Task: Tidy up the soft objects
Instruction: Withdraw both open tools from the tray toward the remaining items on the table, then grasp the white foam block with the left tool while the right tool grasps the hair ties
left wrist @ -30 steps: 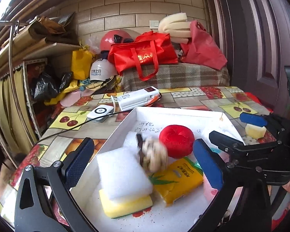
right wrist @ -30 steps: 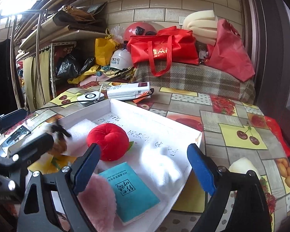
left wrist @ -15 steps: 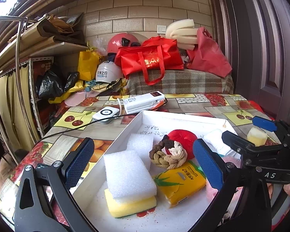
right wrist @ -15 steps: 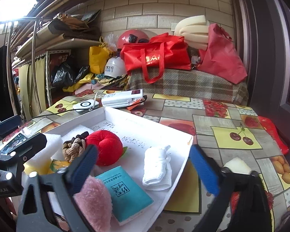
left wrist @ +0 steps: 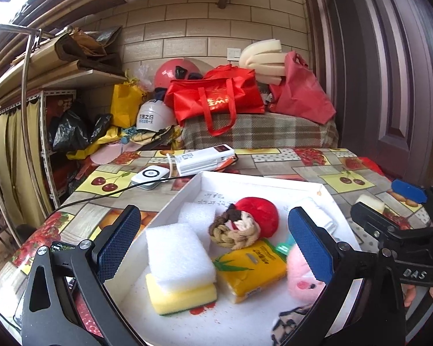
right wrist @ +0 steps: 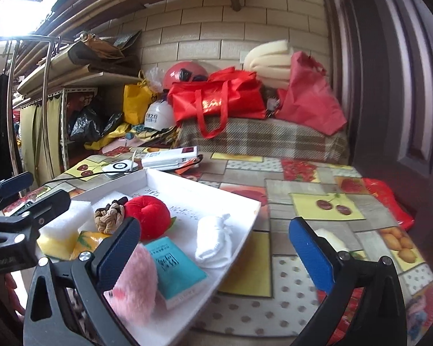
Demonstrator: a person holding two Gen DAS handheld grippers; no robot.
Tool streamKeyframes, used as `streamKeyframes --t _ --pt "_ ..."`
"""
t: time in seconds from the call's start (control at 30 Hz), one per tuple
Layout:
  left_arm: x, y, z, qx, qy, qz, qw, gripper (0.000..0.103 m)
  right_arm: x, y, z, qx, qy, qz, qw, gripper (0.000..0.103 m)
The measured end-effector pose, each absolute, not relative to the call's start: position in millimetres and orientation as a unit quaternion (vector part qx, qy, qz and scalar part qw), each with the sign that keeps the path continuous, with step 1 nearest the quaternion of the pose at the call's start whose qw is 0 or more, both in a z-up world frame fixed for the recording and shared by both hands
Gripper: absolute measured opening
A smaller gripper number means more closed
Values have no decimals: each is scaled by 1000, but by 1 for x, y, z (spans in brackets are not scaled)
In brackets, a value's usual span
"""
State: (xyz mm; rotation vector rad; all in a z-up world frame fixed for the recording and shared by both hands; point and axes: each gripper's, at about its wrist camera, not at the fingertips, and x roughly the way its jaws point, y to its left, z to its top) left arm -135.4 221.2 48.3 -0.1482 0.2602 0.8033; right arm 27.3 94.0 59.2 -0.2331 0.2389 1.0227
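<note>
Tray [left wrist: 184, 193]: braided rope knot [left wrist: 235, 230] newly settled.

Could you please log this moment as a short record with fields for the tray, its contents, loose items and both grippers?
tray: white shallow cardboard tray on the fruit-patterned tablecloth
inside: red plush apple, braided brown rope knot, rolled white sock, teal tissue pack
outside: pale yellow foam block, right of the tray
left gripper: open, empty
right gripper: open, empty

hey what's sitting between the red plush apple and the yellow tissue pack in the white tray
A braided rope knot lies between the red plush apple and the yellow tissue pack, clearest in the left wrist view.
</note>
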Motion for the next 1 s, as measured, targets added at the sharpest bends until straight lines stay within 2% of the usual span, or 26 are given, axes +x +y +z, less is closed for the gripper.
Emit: streamKeyframes --t 0.23,0.37,0.63,0.87,1.0 --pt "-136 203 51 -74 118 361 922 103 28 67 57 -131 126 461 868 103" --pt "-133 191 52 -75 118 331 933 103 46 35 57 -79 155 469 866 103" --pt "-103 155 51 -50 160 247 954 103 75 -36 55 -31 198 407 891 103" --pt "-62 116 47 -55 208 171 962 103 134 -113 48 14 273 288 918 103" --pt "-28 108 40 -92 253 143 952 103 154 -117 43 -25 307 291 906 103"
